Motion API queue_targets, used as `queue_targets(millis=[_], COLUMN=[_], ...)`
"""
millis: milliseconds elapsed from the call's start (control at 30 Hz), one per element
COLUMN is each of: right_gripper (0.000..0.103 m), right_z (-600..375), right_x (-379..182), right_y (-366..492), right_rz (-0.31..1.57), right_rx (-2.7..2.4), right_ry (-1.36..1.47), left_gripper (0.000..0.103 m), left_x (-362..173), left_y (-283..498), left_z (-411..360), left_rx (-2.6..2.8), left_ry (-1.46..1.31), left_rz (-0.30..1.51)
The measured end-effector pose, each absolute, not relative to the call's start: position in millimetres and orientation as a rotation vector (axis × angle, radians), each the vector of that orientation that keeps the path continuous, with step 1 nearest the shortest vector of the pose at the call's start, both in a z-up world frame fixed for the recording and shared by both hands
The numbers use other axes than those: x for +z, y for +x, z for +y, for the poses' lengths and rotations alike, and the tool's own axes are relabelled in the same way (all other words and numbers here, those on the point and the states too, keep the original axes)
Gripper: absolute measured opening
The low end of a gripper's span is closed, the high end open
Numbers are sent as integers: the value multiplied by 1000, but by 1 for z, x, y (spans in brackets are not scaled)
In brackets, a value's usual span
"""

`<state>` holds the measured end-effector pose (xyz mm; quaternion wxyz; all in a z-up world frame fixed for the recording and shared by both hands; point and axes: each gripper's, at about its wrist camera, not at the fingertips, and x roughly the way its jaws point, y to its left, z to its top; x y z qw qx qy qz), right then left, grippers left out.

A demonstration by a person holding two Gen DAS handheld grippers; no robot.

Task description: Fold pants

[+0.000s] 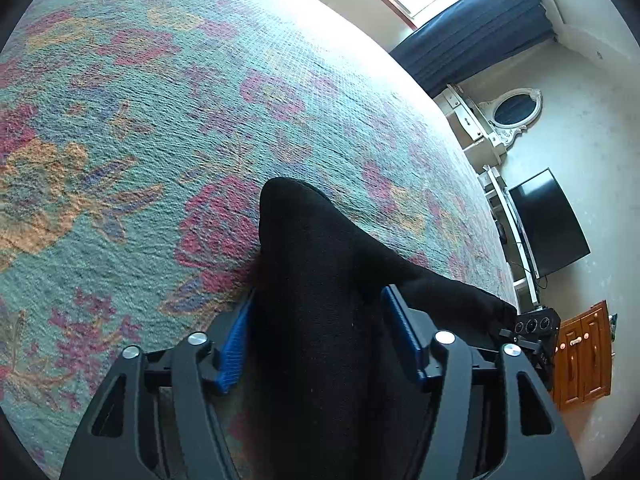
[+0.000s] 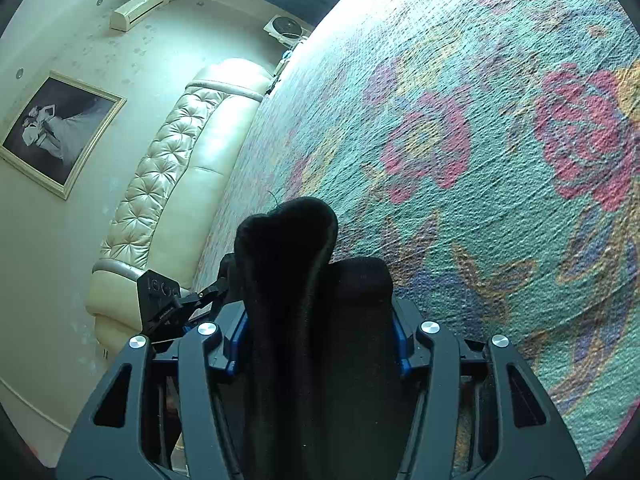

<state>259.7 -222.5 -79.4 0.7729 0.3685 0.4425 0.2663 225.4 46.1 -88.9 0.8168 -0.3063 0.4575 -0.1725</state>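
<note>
The pants are black cloth. In the left wrist view my left gripper is shut on a thick bunch of the black pants, which bulges out past the blue pads and trails right toward the other gripper. In the right wrist view my right gripper is shut on another bunched fold of the pants, which stands up in two humps between the pads. The left gripper shows at the left there. Both hold the cloth above the floral bedspread.
The bedspread is teal with red and orange flowers and fills most of both views. A cream tufted headboard runs along one side. A dark TV, white dresser with mirror and wooden cabinet stand beyond the bed.
</note>
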Motion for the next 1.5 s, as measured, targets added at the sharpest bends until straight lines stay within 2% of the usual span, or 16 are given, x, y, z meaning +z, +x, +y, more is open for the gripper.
queue_targets(millis=[200,367,533,800,933,1067,1267,1500], right_gripper=[77,85,89,90,96,95,96,95], right_z=[-241,-245,-249,-254,-246,-247,-246,-217], right_x=[-68,-62,-61,-65,-65,-56,-67,-64], right_y=[227,189,160,150,158,157,165,166], right_rz=[972,1039,1060,1013,1015,995,1046,1067], right_rx=[528,518,516,446,431,347,403,421], right_ry=[800,723,780,851,835,779,879,784], left_gripper=[70,70,73,83,83,83,84,86], left_x=[-90,-95,-98,-99,-101,-96,-100,-95], left_y=[179,133,101,104,108,102,101,100], left_z=[57,69,66,54,52,35,33,17], left_rx=[-387,-394,-447,-468,-449,-456,-447,-427], left_ry=[-688,-774,-820,-829,-894,-877,-852,-791], left_rz=[998,1002,1017,1040,1026,1039,1027,1002])
